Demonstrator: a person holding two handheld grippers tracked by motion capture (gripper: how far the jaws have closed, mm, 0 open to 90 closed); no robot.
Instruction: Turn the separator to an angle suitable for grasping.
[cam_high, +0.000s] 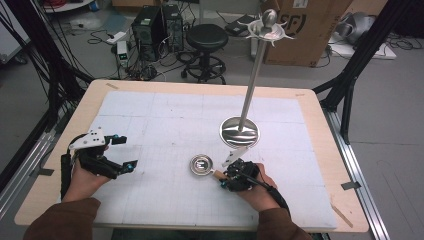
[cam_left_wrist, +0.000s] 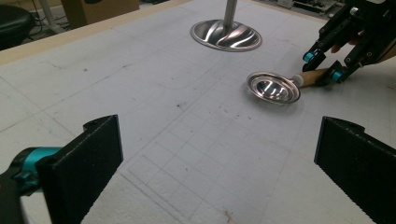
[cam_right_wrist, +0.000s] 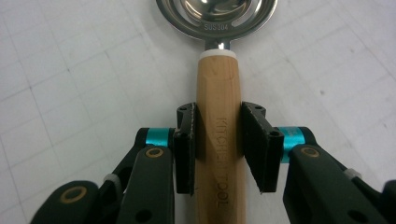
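On the tabletop (cam_high: 310, 150), near the middle of its near edge, lies a ladle (cam_high: 202, 165): steel bowl, wooden handle, stiff and likely light. The right gripper (cam_right_wrist: 218, 135) pinches the handle mid-length, a sound non-slip hold; the left gripper (cam_left_wrist: 219, 154) has jaws spread, holding nothing.

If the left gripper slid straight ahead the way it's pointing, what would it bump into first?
Probably the ladle: its steel bowl lies ahead between the open jaws of the left gripper, with bare mat before it. Depth is hard to judge.
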